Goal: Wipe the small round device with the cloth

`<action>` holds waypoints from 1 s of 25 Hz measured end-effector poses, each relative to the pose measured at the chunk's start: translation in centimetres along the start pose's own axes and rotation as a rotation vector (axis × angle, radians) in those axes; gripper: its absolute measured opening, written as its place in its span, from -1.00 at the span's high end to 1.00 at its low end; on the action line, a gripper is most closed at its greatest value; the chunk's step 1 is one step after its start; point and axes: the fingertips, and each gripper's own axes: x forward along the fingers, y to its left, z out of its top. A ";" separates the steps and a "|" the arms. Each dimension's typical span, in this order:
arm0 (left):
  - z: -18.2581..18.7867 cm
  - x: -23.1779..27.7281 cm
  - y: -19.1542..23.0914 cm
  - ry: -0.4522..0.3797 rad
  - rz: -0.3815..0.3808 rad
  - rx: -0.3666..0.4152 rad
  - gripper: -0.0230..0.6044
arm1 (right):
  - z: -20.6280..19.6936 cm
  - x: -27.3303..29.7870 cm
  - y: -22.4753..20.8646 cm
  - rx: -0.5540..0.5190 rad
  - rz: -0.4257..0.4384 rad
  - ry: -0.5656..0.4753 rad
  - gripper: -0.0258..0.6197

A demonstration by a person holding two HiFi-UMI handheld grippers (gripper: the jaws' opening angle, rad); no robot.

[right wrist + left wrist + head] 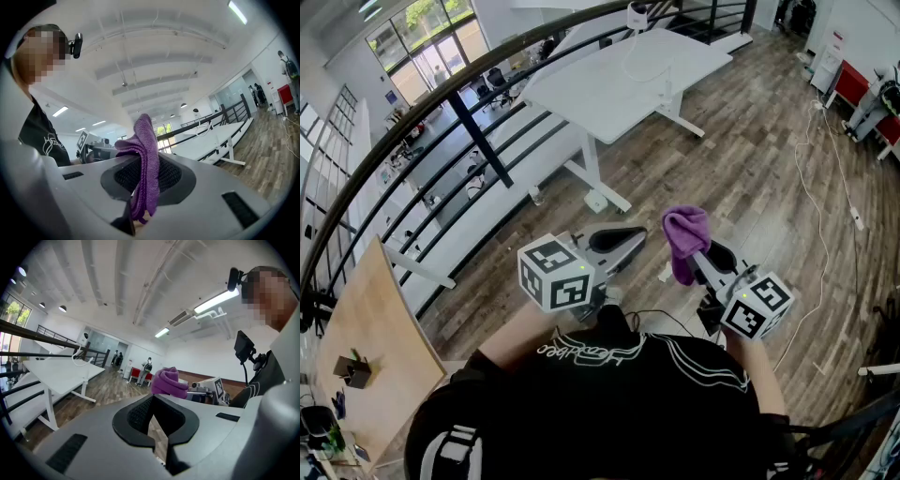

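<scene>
Right gripper (705, 258): jaws clamped on a purple cloth (685, 239), held out in front of the person at chest height. Left gripper (619, 242): jaws closed against each other, only a thin slit between the pads. It sits just beside the right one, tips near the cloth but apart from it. Each gripper has its marker cube at the back end, left (555, 274) and right (757, 305).

Both are in mid-air over a wood plank floor (750, 178), not over any tabletop.

Next biggest is the white table (609, 84), well ahead of the grippers, alongside a dark railing (478, 122). A wooden desk (375, 328) is at lower left of the head view.

Cloth: fuzzy microfibre, folded over. The bunched top stands above the right jaws and the lower edge hangs down through them, per the right gripper view.

Device (637, 15): small, white, rounded, sitting at the far end of the white table close to the railing. A thin white cable (642, 61) loops from it across the tabletop. Too small to make out more. It is well apart from the cloth and both grippers.
</scene>
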 end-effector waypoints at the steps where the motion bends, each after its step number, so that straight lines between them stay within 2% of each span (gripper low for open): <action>1: -0.1 -0.2 -0.1 -0.001 0.002 0.000 0.90 | -0.1 -0.1 0.2 0.004 0.001 -0.002 0.72; 15: 0.8 -1.1 0.4 -0.036 0.018 0.023 0.90 | 0.7 0.8 0.3 -0.034 0.006 -0.022 0.72; 20: 0.9 -0.1 2.9 -0.041 0.013 0.027 0.90 | 0.4 2.5 -1.7 -0.039 -0.013 -0.027 0.72; 25: 1.4 1.8 7.0 -0.044 -0.023 0.026 0.90 | 0.2 5.9 -5.1 -0.026 -0.031 -0.014 0.72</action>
